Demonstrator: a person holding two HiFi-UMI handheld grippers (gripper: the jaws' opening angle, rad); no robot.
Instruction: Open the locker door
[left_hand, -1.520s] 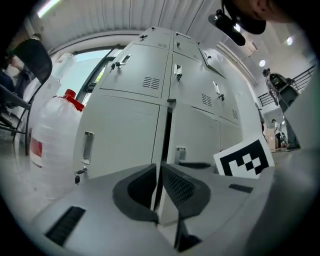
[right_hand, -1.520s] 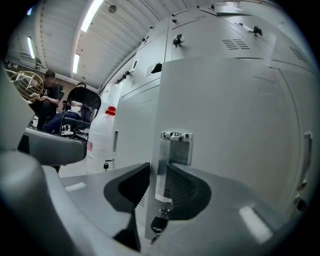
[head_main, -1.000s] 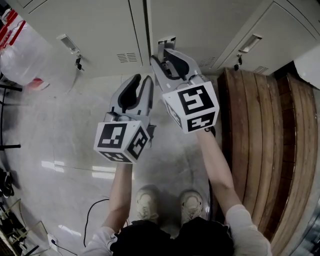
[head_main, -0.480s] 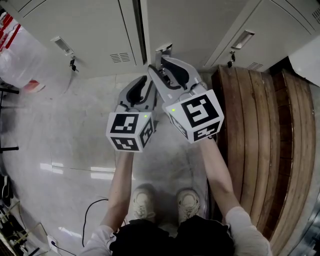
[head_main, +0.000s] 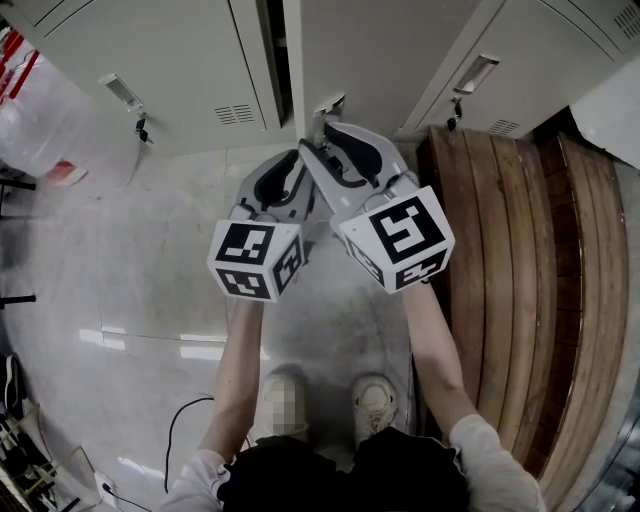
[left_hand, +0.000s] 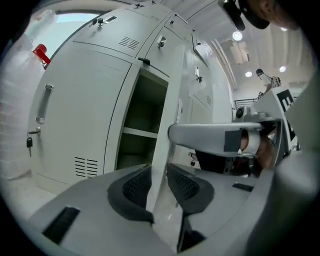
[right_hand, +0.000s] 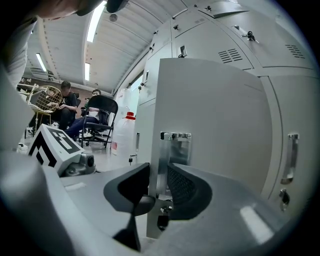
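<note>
**At the locker door (head_main: 360, 50): swing-out step in hand**

In the middle of the locker row, the door stands ajar. A dark gap runs along its free edge, and a shelf (left_hand: 142, 132) shows inside. My right gripper (right_hand: 157, 187) is clamped on the handle (head_main: 330, 103) near that edge. My left gripper (left_hand: 159, 187) sits just beside it with jaws narrowly apart. The door's edge is in the gap, but I see no firm pinch.

As I judge it, the next move calls for a pull toward me along the hinge arc, with the grip held square.

The floor (head_main: 130, 260) is glossy pale stone, and a cable (head_main: 180, 430) lies near my feet. A wooden bench (head_main: 520, 260) is on the right, and seated people (right_hand: 65, 107) are farther down the room.
</note>
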